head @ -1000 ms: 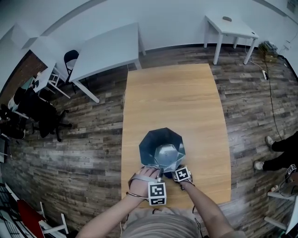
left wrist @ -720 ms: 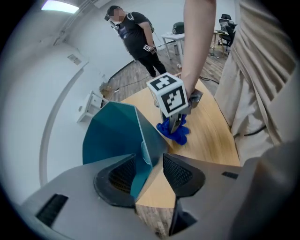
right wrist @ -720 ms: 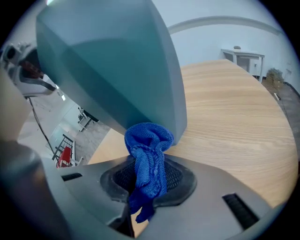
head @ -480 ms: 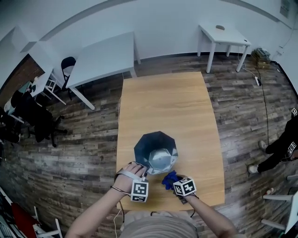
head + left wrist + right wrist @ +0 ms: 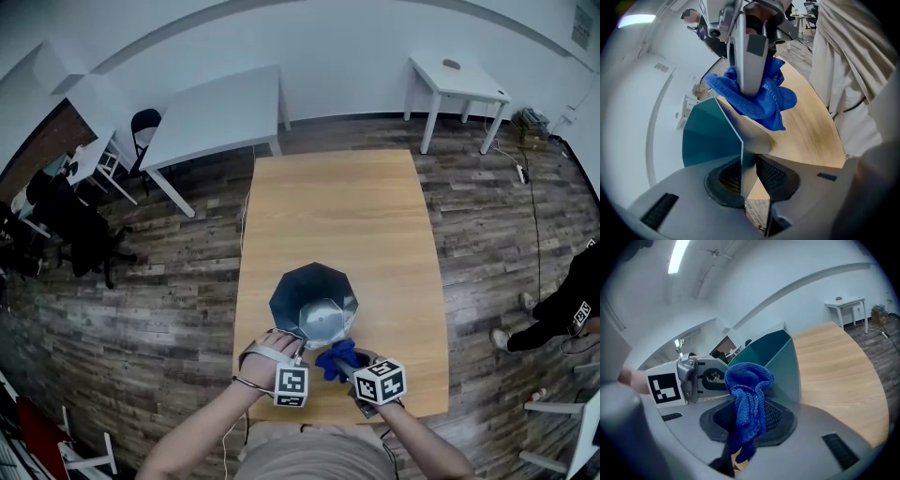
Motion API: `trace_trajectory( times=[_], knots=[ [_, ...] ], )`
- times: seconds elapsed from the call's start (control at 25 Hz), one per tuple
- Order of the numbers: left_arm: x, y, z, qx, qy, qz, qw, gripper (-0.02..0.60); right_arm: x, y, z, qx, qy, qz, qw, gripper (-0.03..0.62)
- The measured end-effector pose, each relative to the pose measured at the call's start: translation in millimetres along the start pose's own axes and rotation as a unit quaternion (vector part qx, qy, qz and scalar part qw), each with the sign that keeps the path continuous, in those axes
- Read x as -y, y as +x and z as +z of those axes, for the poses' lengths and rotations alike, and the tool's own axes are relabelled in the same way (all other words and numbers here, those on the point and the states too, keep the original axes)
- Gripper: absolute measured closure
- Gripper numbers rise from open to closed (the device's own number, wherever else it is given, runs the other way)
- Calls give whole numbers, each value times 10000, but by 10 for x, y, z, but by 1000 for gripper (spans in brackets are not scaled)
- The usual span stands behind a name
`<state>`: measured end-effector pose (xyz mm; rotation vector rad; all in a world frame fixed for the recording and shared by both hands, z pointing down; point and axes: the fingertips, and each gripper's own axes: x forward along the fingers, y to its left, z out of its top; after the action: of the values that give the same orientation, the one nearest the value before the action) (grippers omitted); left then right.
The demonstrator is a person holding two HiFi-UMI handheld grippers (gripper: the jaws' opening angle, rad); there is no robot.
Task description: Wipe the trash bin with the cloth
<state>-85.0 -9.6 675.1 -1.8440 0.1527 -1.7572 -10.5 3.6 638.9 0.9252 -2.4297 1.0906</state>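
Right gripper (image 5: 354, 367) clenched on the blue cloth (image 5: 334, 356), held just beside the trash bin's (image 5: 312, 298) near rim. Left gripper (image 5: 743, 176), jaws just closing, pinches the bin's near wall. Bin stands upright near the wooden table's (image 5: 337, 202) front edge.

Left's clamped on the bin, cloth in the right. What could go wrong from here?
1. The left gripper, whose jaws have just been closing, pinches only the thin wall of the trash bin; hard wiping could tip or twist it.
2. The cloth hangs loosely bunched from the right gripper and may slip.
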Motion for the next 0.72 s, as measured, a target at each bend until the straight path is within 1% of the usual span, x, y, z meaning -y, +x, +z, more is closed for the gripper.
trace_trajectory(
  times=[0.12, 0.32, 0.48, 0.72],
  knots=[
    [-2, -12, 85, 58, -37, -33, 10000, 506, -75, 29, 105, 33, -44, 53, 10000, 519],
    [-9, -27, 196, 203, -28, -140, 9997, 517, 17, 209, 81, -165, -110, -115, 9997, 519],
    [3, -27, 211, 280, 44, -172, 9995, 517, 186, 386, -112, -464, -216, -231, 9984, 519],
    [8, -21, 216, 363, 73, -206, 9991, 517, 622, 756, -515, -962, -149, -457, 9942, 519]
  ],
)
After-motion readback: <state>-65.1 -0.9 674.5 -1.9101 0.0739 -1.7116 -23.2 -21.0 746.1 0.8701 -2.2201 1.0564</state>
